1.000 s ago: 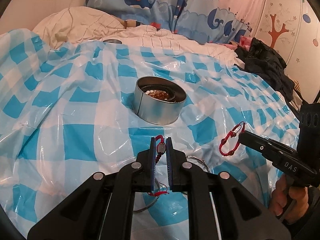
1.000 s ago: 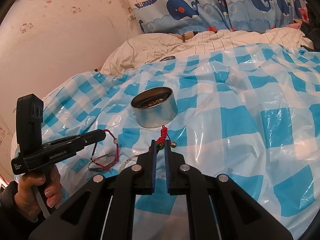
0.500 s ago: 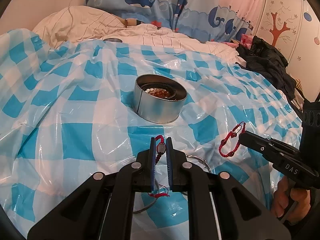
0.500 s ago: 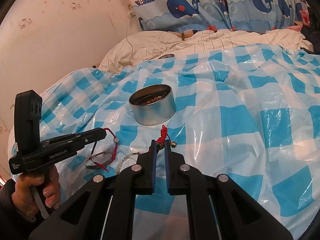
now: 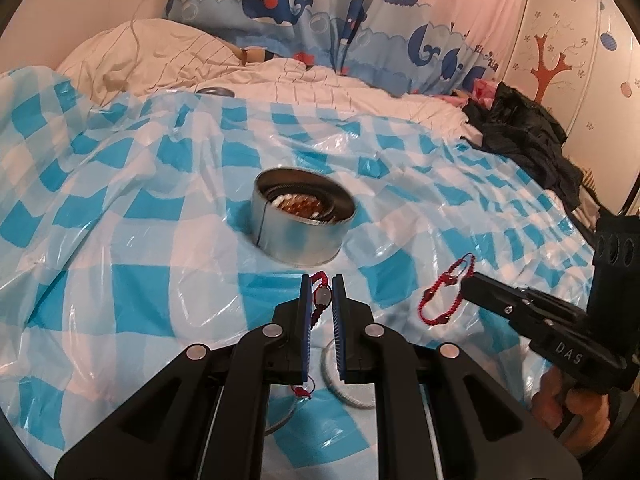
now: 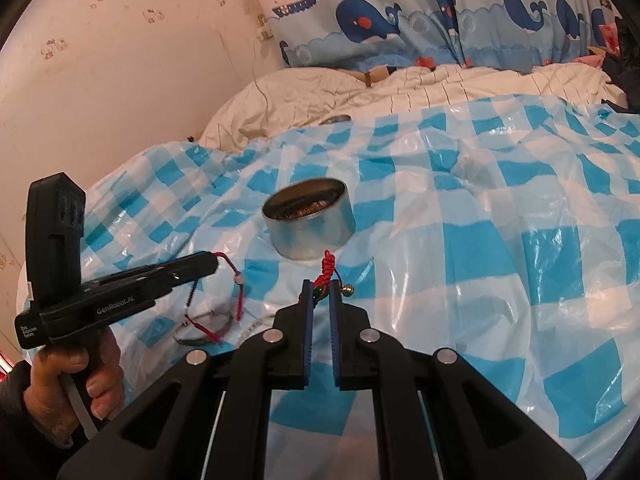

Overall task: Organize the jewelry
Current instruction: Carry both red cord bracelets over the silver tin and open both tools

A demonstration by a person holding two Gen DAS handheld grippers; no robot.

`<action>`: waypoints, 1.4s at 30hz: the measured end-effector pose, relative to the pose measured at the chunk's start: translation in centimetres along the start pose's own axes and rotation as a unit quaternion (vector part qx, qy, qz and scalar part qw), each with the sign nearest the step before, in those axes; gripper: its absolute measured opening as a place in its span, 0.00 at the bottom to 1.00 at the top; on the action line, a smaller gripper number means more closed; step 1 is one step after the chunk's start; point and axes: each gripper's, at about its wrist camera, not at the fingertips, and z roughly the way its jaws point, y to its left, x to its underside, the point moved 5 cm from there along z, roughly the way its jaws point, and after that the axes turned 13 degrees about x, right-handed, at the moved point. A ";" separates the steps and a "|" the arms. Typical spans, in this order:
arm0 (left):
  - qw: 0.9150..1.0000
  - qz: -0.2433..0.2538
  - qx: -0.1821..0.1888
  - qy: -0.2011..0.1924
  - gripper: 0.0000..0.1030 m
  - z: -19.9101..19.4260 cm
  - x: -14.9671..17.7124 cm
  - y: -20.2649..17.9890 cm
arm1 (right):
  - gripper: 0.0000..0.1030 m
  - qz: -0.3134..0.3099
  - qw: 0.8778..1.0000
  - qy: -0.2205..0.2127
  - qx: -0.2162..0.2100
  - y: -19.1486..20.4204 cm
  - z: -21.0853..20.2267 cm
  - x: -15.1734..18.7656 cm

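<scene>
Two grippers clamped: left gripper (image 5: pixel 321 295) fingers pinch a red beaded bracelet (image 5: pixel 322 297), right gripper (image 6: pixel 321 294) fingers pinch a red braided bracelet (image 6: pixel 327 270), near tin (image 5: pixel 303 222).

A blue-and-white checked plastic sheet (image 5: pixel 120 216) covers the bed, with a cream quilt (image 5: pixel 280 80) lined in thin dark stripes behind it and a curtain (image 5: pixel 320 12) printed with dark blue whales, red-spotted, on pale blue waves. The round tin (image 5: pixel 296 236) is plain silver, with amber and white beads inside, and the two cord bracelets (image 5: pixel 446 296) (image 6: pixel 240 296) are red. Both grippers (image 5: pixel 321 300) (image 6: pixel 320 300) are black with blue pads, the wall (image 6: pixel 120 60) is pale pink with small prints, and a heap of clothes (image 5: pixel 528 144) is black.
</scene>
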 end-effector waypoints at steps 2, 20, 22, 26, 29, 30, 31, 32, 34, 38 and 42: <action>1.000 0.005 0.005 -0.010 0.09 0.0 -0.8 -0.5 | 0.08 -0.003 1.000 -0.009 -0.004 0.3 -0.1 -0.5; 0.996 -0.079 0.029 -0.018 0.31 8.0 -8.5 2.9 | 0.08 -0.001 1.000 -0.025 -0.010 0.6 2.8 -5.0; 0.994 -0.106 0.016 -0.013 0.41 8.6 -8.0 4.4 | 0.08 -0.009 1.000 -0.028 -0.010 1.2 3.5 -5.8; 0.994 -0.105 0.010 -0.032 0.51 7.0 -8.1 4.9 | 0.08 -0.021 0.999 -0.035 -0.016 2.8 5.2 -7.6; 0.994 -0.096 -0.004 -0.044 0.55 4.9 -8.0 5.1 | 0.09 -0.025 0.999 -0.021 -0.022 3.8 7.3 -8.3; 0.994 -0.096 -0.016 -0.041 0.57 4.0 -7.7 5.4 | 0.09 -0.035 0.999 0.007 -0.021 4.4 8.9 -8.2; 0.994 -0.096 -0.028 -0.037 0.58 3.5 -7.2 5.7 | 0.15 -0.042 0.999 0.028 -0.008 4.6 10.2 -7.9; 0.994 -0.094 -0.039 -0.030 0.58 2.8 -6.6 5.9 | 0.20 -0.044 0.998 0.040 0.007 4.5 10.9 -7.6; 0.994 -0.089 -0.060 -0.012 0.58 1.8 -5.4 6.4 | 0.23 -0.038 0.998 0.053 0.020 3.8 10.9 -7.0; 0.992 -0.072 -0.091 0.040 0.58 0.2 -1.5 7.2 | 0.32 -0.040 0.997 0.057 0.027 2.2 7.8 -4.9; 0.991 -0.067 -0.094 0.067 0.58 -1.4 1.9 6.9 | 0.34 -0.044 0.995 0.088 0.017 0.9 4.3 -0.5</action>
